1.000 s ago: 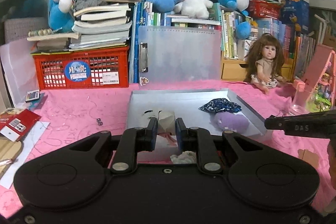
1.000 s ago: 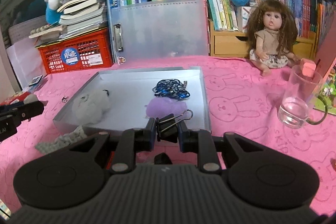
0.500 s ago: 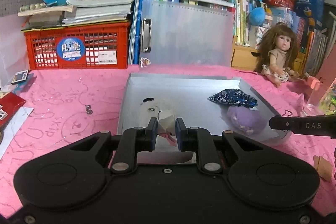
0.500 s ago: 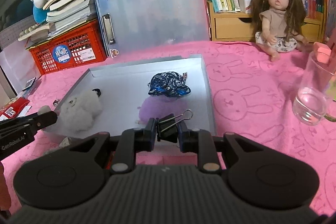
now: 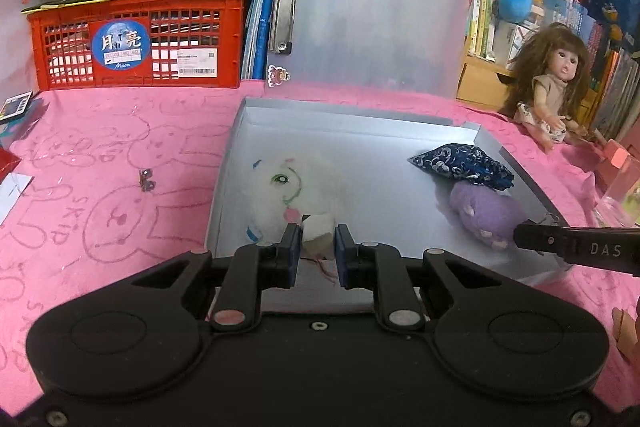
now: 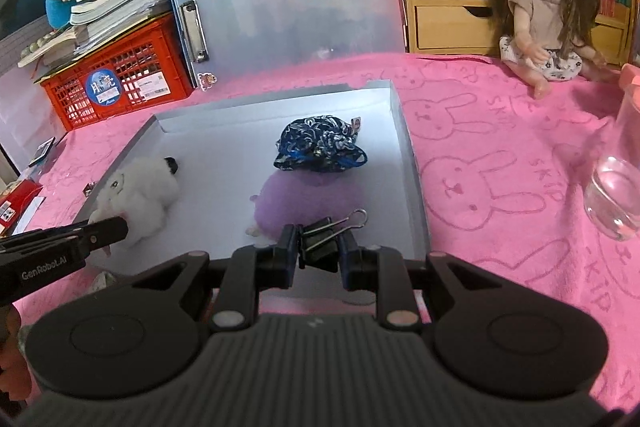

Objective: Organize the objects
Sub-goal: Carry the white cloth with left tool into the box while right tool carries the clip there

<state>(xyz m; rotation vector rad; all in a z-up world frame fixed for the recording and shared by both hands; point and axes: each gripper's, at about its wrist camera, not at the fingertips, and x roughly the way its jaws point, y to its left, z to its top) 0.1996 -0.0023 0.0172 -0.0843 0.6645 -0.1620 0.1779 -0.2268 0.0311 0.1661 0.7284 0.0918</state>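
Note:
A shallow grey tray [image 5: 400, 131] [image 6: 404, 131] lies on the pink cloth. In it are a white plush toy [image 5: 280, 191] [image 6: 136, 195], a blue patterned pouch [image 5: 464, 165] [image 6: 320, 143] and a purple plush [image 5: 480, 215] [image 6: 304, 199]. My left gripper [image 5: 317, 241] is shut on a small whitish object [image 5: 318, 233] over the tray's near edge, beside the white plush. My right gripper [image 6: 319, 245] is shut on a black binder clip [image 6: 320, 245] above the tray's near right part, in front of the purple plush.
A red crate [image 5: 136, 39] with books, a clear clipboard [image 5: 372, 23] and bookshelves stand behind the tray. A doll [image 6: 548, 11] sits at the back right. A glass cup [image 6: 616, 195] stands at the right. A small metal clip [image 5: 147, 183] lies left of the tray.
Both grippers have moved forward and lower over the tray, each still holding its object. The tray's contents have not moved.

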